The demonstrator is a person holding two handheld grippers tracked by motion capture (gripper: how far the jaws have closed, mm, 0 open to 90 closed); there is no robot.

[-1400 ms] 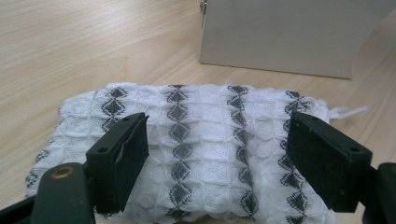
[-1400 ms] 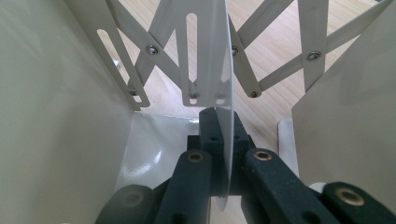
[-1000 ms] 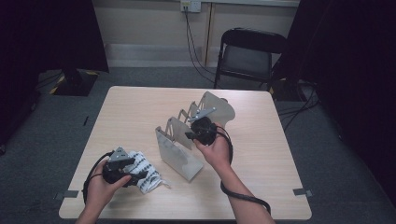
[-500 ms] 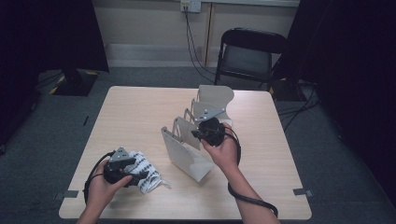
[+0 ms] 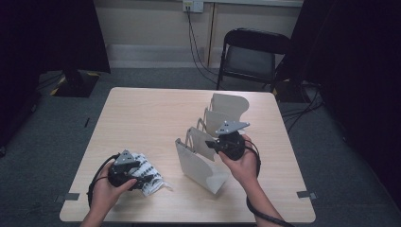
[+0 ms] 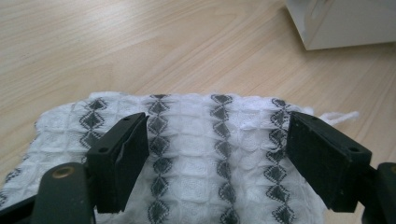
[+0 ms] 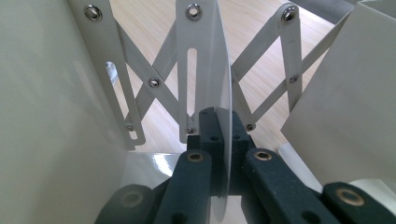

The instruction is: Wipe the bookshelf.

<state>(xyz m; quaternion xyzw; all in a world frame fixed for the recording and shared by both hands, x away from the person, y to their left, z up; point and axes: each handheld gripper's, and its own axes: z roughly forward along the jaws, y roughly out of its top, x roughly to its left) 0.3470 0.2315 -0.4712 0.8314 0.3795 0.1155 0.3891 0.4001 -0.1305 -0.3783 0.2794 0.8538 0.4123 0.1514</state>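
On the table [image 5: 142, 113] my right gripper [image 5: 218, 143] pinches a middle panel of the accordion rack [image 5: 201, 163], already fanned open. The folded towel [image 5: 150, 177] lies near the front-left edge, not yet loaded; my left gripper [image 6: 217, 154] straddles it, spread.

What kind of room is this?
Probably a recording studio or lab, not a home: dark curtains hang around one bare table, a folding chair stands behind it on grey carpet, and cables run to a wall socket.
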